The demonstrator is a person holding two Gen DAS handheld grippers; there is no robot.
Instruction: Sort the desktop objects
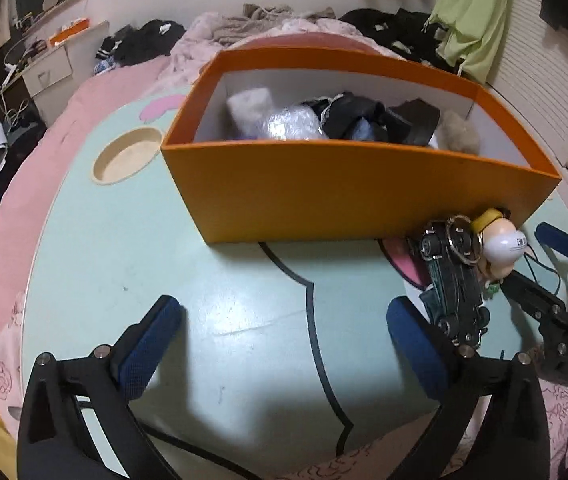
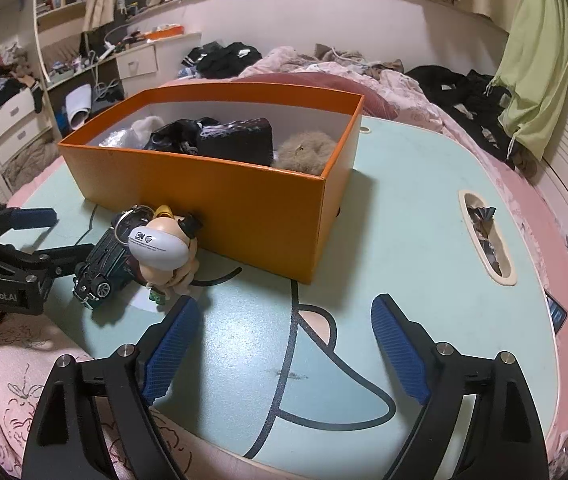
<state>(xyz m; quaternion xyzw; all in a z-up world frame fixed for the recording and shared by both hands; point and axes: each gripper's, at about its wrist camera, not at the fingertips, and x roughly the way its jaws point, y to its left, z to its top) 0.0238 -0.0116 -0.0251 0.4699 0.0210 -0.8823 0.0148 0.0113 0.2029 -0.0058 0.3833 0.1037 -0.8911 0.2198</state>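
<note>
An orange box (image 1: pixel 324 196) (image 2: pixel 244 204) stands on the pale green table (image 1: pixel 164 264) (image 2: pixel 404 220). It holds dark cloths, bubble wrap and a beige fluffy thing (image 2: pixel 304 150). A dark green toy car (image 1: pixel 454 280) (image 2: pixel 102 268) and a figurine keychain (image 1: pixel 500 244) (image 2: pixel 164 248) lie against the box's front. My left gripper (image 1: pixel 284 320) is open over bare table, the car just beyond its right finger. My right gripper (image 2: pixel 286 320) is open and empty, the figurine just beyond its left finger.
The table has a round recess (image 1: pixel 124 158) and an oval slot (image 2: pixel 484 236) with scraps inside. It rests on a pink bed (image 1: pixel 4 240) with piled clothes behind. A phone (image 2: pixel 556 312) lies at the table's right edge.
</note>
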